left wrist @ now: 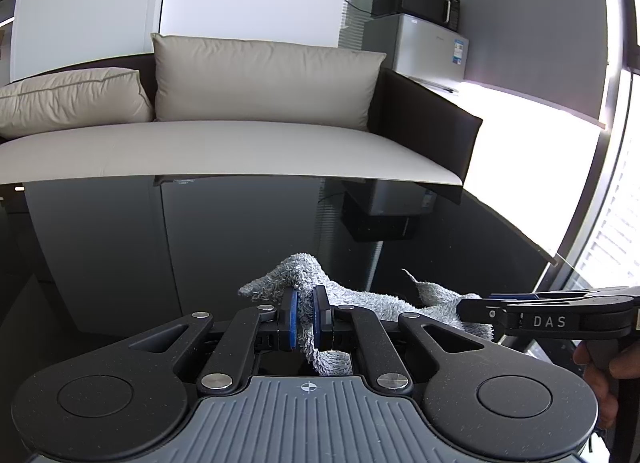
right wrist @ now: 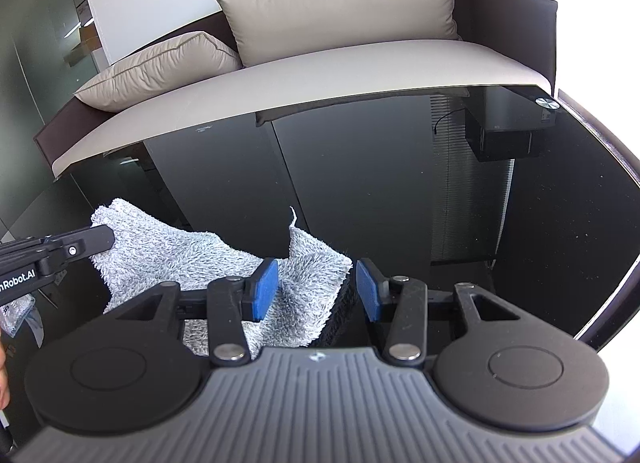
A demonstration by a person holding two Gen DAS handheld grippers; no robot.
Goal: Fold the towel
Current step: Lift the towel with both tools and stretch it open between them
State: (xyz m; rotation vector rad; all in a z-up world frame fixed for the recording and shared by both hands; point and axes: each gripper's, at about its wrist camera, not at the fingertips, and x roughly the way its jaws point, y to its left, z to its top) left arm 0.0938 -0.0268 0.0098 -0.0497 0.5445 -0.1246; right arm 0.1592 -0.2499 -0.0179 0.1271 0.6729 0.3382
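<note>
On the black glass bench [right wrist: 440, 191], right in front of the sofa [left wrist: 224, 147], I've got the grey towel [right wrist: 192, 255] lifted at two corners. Left gripper [left wrist: 305, 313] is pinched down narrow on one corner, fabric bunched between the blue pads [left wrist: 293, 317] and a tail hanging below, so that side's locked in imo. Right gripper [right wrist: 317, 289] is a diff story: pads are wide apart w/ the other corner sitting loose in the gap, and the right pad isn't touching any fabric afaict. So it's straddling the corner, not gripping it.

Why hold it like this? Two top corners up lets the cloth hang and flatten itself, then I can swing the edge over for the first fold. Towel sags between the grippers, lower part looks to rest on the bench but tbh the glass reflections make that hard to call.

Risk: fluffy corner could slip out of the right side if I move before closing. I'd close first.
</note>
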